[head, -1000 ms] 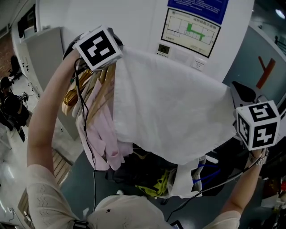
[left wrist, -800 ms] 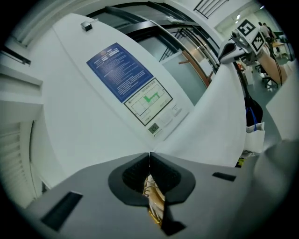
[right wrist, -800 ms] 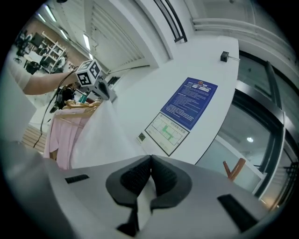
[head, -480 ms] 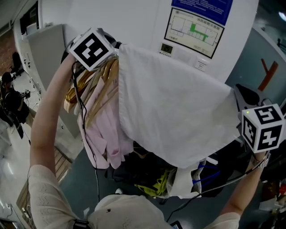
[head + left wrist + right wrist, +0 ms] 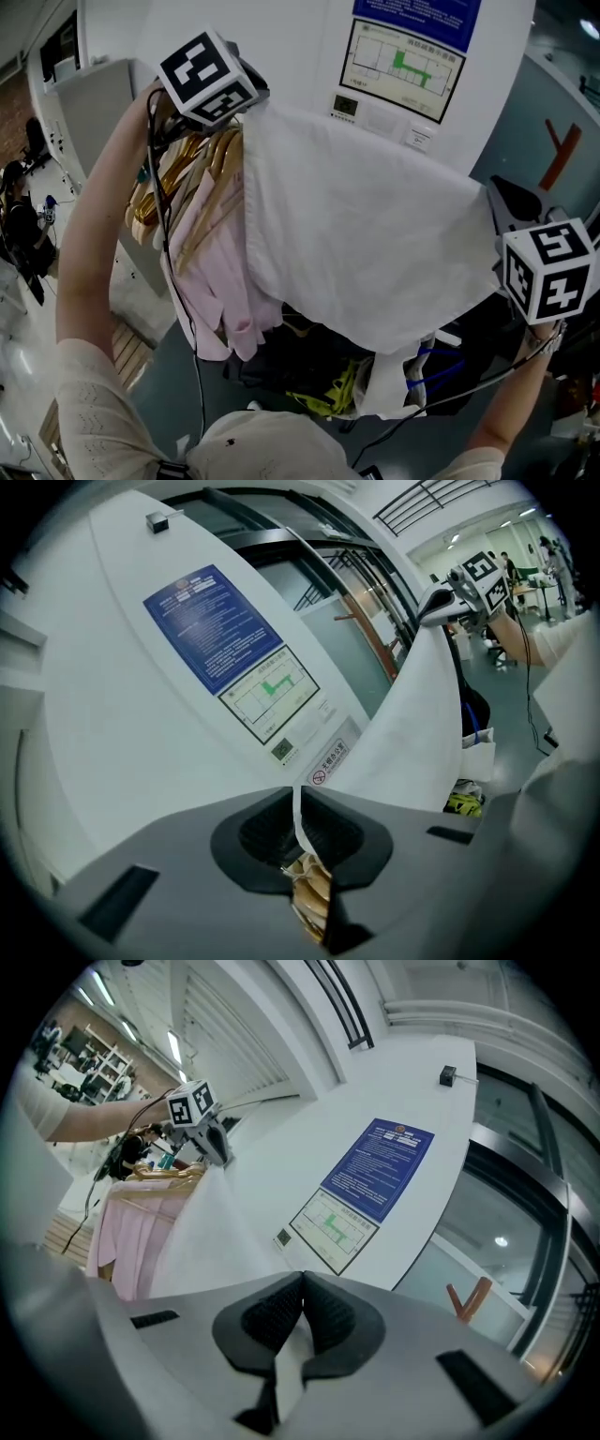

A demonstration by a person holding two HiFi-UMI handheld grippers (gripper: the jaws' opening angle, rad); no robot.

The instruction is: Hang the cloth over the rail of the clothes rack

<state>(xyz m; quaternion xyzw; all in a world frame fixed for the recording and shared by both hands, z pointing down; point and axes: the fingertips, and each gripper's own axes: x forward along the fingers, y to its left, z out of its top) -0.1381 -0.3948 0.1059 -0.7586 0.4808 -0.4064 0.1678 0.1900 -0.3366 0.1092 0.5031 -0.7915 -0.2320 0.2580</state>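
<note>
A: Left gripper (image 5: 297,799)?
B: Clamped shut on a corner of the cloth (image 5: 366,234). Thin white edge pinched between the pads, running up out of the tips.
A: And the right gripper (image 5: 303,1283)?
B: Same. Closed on the opposite corner, with a white fold squeezed between the pads and trailing below them.
A: Place of the cloth, then?
B: Stretched wide between both grippers, raised high, sagging in the middle. Held up before a white wall, under a blue poster (image 5: 412,14) and a chart (image 5: 403,56). Left edge right beside some wooden hangers (image 5: 202,173), partly covering them.
A: On the hangers?
B: Pink garment (image 5: 220,291), draped down past the cloth's lower edge. No telling where the rail runs behind all that.
A: Below the cloth?
B: Dark clothes (image 5: 291,361) in a heap, with something yellow-green (image 5: 330,389) among them. Just beside those, a white bag (image 5: 386,380) with blue handles, upright, its top tucked under the cloth's hem.
A: Inside the bag?
B: Cannot tell. Mouth hidden by the cloth.
A: Farther out?
B: Bare left arm (image 5: 94,234) reaching up to the left gripper, cream knit sleeve at the shoulder. Off to the right, an orange Y-shaped post (image 5: 560,150) against a grey panel.
</note>
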